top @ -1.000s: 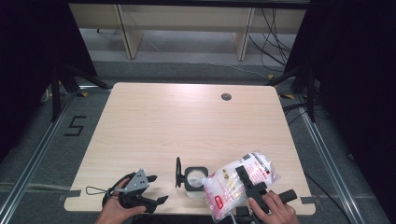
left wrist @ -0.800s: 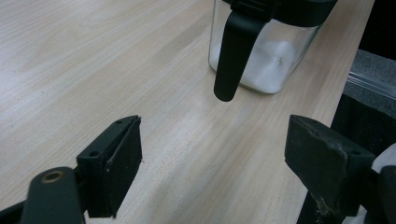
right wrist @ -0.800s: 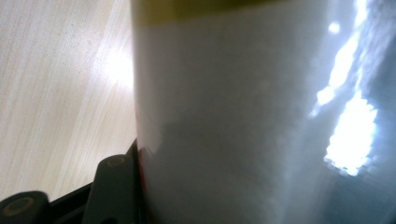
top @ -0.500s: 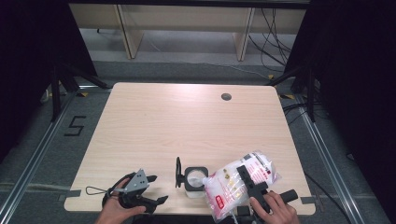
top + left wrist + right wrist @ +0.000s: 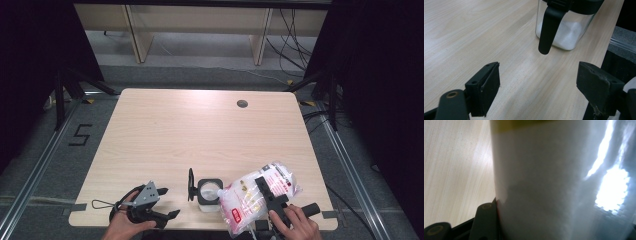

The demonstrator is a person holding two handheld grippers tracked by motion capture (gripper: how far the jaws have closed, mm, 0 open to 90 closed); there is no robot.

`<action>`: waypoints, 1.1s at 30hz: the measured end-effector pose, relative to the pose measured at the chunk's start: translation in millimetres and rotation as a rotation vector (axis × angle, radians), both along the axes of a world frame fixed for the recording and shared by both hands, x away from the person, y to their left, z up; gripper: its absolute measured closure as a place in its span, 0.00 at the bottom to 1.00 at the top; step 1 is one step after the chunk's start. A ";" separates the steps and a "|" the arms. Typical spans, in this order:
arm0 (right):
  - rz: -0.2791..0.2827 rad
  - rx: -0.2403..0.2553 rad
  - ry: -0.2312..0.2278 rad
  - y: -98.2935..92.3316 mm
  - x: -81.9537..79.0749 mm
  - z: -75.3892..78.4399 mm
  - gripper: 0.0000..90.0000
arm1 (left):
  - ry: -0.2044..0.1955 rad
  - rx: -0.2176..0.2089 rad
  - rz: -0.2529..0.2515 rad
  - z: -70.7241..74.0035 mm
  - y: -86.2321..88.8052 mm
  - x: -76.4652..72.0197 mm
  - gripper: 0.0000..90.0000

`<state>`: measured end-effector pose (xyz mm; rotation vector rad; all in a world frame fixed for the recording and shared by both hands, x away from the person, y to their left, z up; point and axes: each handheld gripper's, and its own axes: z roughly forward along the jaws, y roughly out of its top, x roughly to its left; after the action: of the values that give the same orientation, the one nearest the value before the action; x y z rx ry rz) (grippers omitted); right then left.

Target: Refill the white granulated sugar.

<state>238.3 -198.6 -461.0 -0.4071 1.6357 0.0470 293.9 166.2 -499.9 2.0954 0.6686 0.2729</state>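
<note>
A clear bag of white granules [image 5: 250,197] with red print lies tilted at the table's near right edge, its top end against a small glass jar [image 5: 207,194]. My right gripper [image 5: 264,187] is shut on the bag; in the right gripper view the bag [image 5: 561,182] presses against one black finger [image 5: 485,218] and hides the other. The jar [image 5: 567,32] holds white powder, and its black lid [image 5: 191,184] stands open on the left side, hanging as a black flap [image 5: 550,25]. My left gripper [image 5: 170,202] is open and holds nothing, its jaws [image 5: 539,85] wide apart just left of the jar.
The light wooden table [image 5: 200,135] has a round cable hole [image 5: 242,103] at the back right. Its near edge runs just below both hands. Shelving legs and cables stand on the floor beyond the far edge.
</note>
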 end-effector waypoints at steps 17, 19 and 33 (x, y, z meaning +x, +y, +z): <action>0.005 -0.034 -0.013 2.2 -1.3 0.8 0.51 | -0.007 -0.008 -0.001 -1.1 -1.2 -0.6 0.21; 0.015 -0.039 -0.019 2.6 -1.2 1.3 0.51 | 0.007 -0.013 0.012 -1.2 -1.5 -1.6 0.21; 0.017 -0.041 -0.017 2.7 -1.2 0.5 0.52 | 0.009 -0.018 0.019 -1.1 -1.6 -2.5 0.21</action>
<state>237.1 -195.9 -460.5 -0.4517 1.6183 0.0221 291.4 164.6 -501.0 2.0749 0.6948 0.2671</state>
